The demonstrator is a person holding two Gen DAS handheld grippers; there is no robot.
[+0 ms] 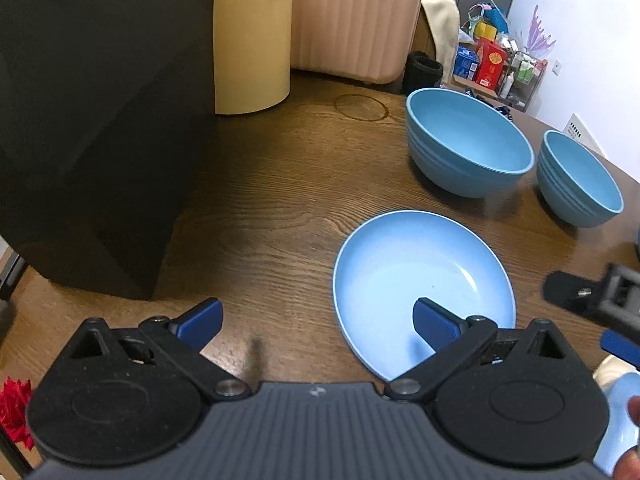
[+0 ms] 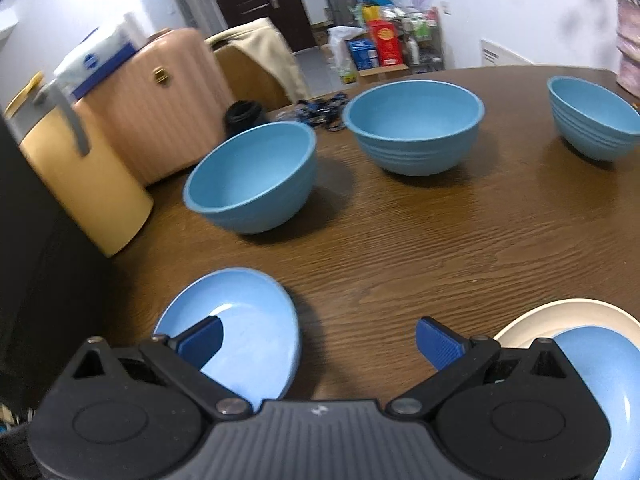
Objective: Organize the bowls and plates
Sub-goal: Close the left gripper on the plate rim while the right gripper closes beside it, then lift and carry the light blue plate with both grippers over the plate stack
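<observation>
Here, on a dark wooden table (image 2: 420,248), two hand-held grippers hover with nothing between their blue pads. The left gripper (image 1: 316,322) stands wide, its right pad over the near rim of a light blue plate (image 1: 420,276). The right gripper (image 2: 318,340) is likewise spread wide, its left pad above that same light blue plate (image 2: 248,320). Beyond the plate sit blue bowls: the left wrist view shows only two, a nearer bowl (image 1: 468,142) and a second bowl (image 1: 578,178) to its right, while the right wrist view adds a third bowl (image 2: 592,116) at the far right. Only the right wrist view shows a cream plate (image 2: 568,314) right of the light blue plate, carrying another blue plate (image 2: 604,372). Left of the bowls stand a yellow canister (image 2: 80,184) and a pink ribbed case (image 2: 156,104).
</observation>
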